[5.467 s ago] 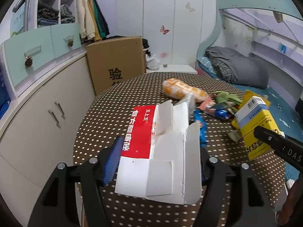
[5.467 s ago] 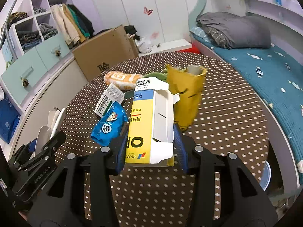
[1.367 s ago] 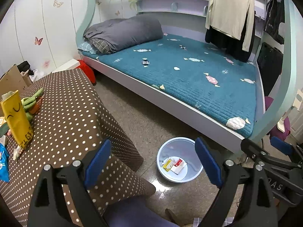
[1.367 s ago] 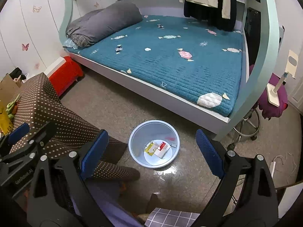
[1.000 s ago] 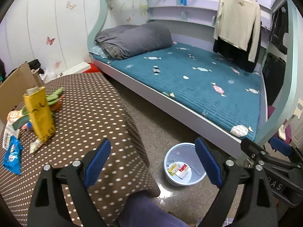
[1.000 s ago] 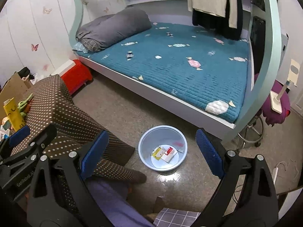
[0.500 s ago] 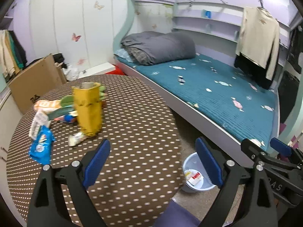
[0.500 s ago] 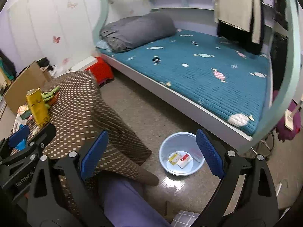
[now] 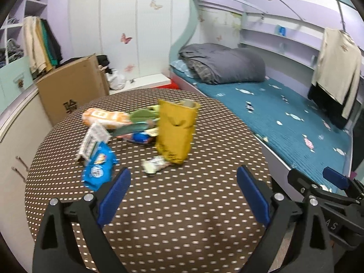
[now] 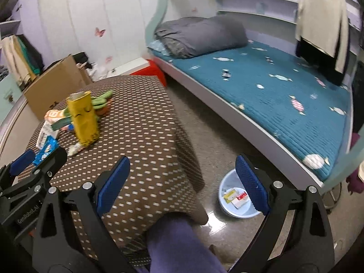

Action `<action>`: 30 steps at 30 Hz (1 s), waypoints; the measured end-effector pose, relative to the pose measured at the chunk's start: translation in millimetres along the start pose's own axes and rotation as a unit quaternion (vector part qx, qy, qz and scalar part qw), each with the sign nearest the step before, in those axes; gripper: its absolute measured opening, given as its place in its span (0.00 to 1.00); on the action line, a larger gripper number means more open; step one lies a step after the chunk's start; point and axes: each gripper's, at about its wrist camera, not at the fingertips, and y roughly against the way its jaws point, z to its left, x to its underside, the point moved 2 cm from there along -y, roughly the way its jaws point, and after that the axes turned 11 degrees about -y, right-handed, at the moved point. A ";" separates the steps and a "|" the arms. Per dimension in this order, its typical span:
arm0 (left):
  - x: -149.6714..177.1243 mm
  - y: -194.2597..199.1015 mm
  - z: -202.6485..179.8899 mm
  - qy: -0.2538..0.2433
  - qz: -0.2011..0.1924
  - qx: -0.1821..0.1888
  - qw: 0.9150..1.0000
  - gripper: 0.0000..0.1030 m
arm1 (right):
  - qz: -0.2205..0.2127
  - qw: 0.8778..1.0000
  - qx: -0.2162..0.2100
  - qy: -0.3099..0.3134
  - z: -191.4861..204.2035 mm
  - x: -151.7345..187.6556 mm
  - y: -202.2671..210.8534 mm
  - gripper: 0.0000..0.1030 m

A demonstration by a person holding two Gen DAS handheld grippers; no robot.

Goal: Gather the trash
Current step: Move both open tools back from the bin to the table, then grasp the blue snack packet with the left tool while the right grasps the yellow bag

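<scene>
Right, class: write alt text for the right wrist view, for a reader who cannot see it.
An open, empty right gripper hangs over the edge of a brown dotted table strewn with wrappers and an upright yellow bag. On the floor sits a pale blue bin holding two flattened boxes, beside a teal bed.

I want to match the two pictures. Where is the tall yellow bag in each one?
Left wrist view: the yellow bag stands upright near the middle, on the dotted table.
Right wrist view: the yellow bag stands upright at the left, on the same table.
Shared landmark: the cardboard box behind the table.
</scene>
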 end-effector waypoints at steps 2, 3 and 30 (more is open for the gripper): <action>1.4 -0.4 12.8 0.009 0.001 -0.009 1.000 0.89 | 0.003 1.000 -0.007 0.010 11.8 0.0 -3.7 0.89; 2.4 -0.5 18.4 0.014 0.002 -0.013 1.000 0.89 | 0.005 1.000 -0.012 0.016 19.1 -0.4 -6.3 0.89; 29.4 -78.7 127.8 0.090 0.092 -0.044 0.991 0.89 | 0.060 0.987 -0.088 0.117 134.0 -8.0 -90.3 0.90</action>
